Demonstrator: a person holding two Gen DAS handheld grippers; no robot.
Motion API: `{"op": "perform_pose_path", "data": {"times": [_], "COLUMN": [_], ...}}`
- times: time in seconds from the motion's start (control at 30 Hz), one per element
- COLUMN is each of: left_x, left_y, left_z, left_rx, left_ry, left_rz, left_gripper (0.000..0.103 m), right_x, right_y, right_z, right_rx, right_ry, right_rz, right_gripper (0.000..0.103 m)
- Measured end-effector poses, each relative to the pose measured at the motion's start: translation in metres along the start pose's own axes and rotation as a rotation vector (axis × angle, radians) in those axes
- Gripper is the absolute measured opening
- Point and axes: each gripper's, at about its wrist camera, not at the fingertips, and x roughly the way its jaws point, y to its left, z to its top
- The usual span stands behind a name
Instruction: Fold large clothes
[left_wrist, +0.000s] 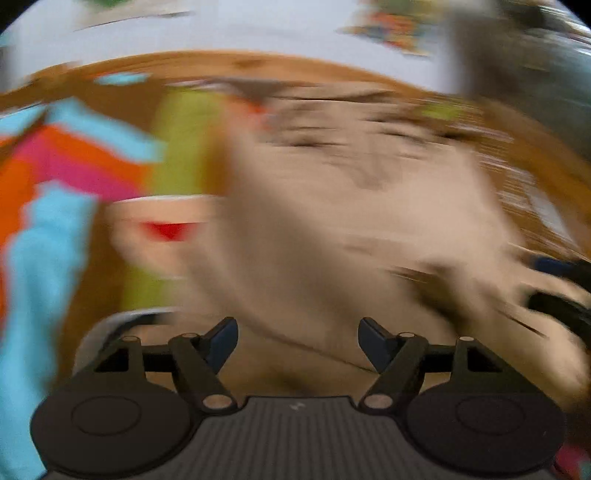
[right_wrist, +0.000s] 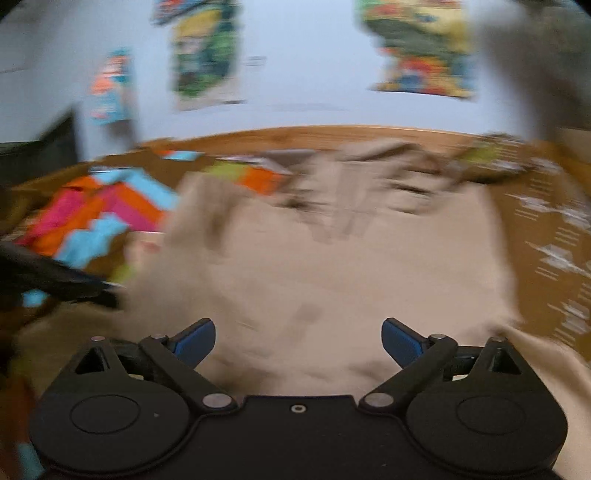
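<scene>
On the brown wooden tabletop (right_wrist: 535, 177) the large beige cloth garment (right_wrist: 332, 266) lies spread; the left gripper (left_wrist: 297, 338) and right gripper (right_wrist: 298, 341) stand open, empty, probably between folds, needing an edge next.

Both wrist views look forward, close over the beige garment (left_wrist: 351, 221).

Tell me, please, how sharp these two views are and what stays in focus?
Left wrist view: heavy motion blur smears the beige garment and colourful cloth; only the open left gripper is crisp. Right wrist view: the same smear over garment, table and wall posters; the open right gripper stays sharp. Fisheye bends both.
</scene>
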Motion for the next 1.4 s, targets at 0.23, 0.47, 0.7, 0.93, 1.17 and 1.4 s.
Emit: {"op": "perform_pose_path", "data": {"times": [0.23, 0.47, 0.7, 0.93, 1.17, 1.4], "left_x": [0.040, 0.074, 0.094, 0.112, 0.111, 0.114], "left_y": [0.055, 0.043, 0.035, 0.039, 0.033, 0.032], "left_z": [0.042, 0.061, 0.057, 0.070, 0.074, 0.066], "left_rx": [-0.139, -0.120, -0.149, -0.182, -0.159, -0.109], "left_ry": [0.021, 0.021, 0.021, 0.042, 0.012, 0.041], "left_rz": [0.161, 0.167, 0.108, 0.057, 0.158, 0.183], "left_gripper": [0.072, 0.072, 0.072, 0.053, 0.013, 0.030], "right_x": [0.071, -0.026, -0.043, -0.040, -0.018, -0.006], "right_y": [0.039, -0.008, -0.056, -0.081, -0.090, -0.082], "right_z": [0.020, -0.001, -0.071, -0.060, -0.045, -0.054], "right_rx": [-0.128, 0.180, 0.466, 0.463, 0.466, 0.347], "right_ry": [0.134, -0.259, 0.005, -0.009, 0.016, 0.136], "right_rz": [0.077, -0.290, -0.433, -0.431, -0.403, -0.441], "right_gripper": [0.015, 0.014, 0.037, 0.060, 0.000, 0.002]}}
